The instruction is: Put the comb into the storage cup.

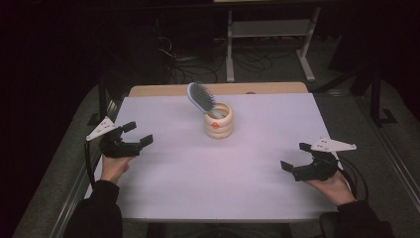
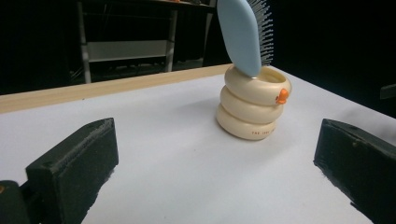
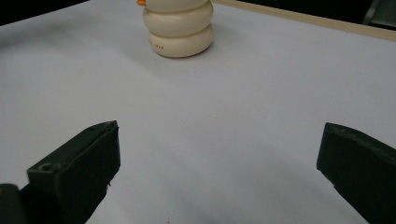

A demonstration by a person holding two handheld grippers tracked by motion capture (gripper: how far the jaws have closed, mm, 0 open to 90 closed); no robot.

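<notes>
Hairbrush (image 1: 200, 97) stands tilted in ringed cream cup (image 1: 218, 121), grippers apart.

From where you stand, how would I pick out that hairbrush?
Start at the white table and look toward its far middle, where a cream holder shaped like stacked rings stands. The hairbrush sticks out of it handle-down, leaning left. Its pale blue back and grey bristles set it apart.

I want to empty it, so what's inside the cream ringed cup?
A light blue hairbrush stands handle-down in the cream ringed cup, its bristled head leaning out over the rim. The cup wall hides the handle's end and the bottom.
</notes>
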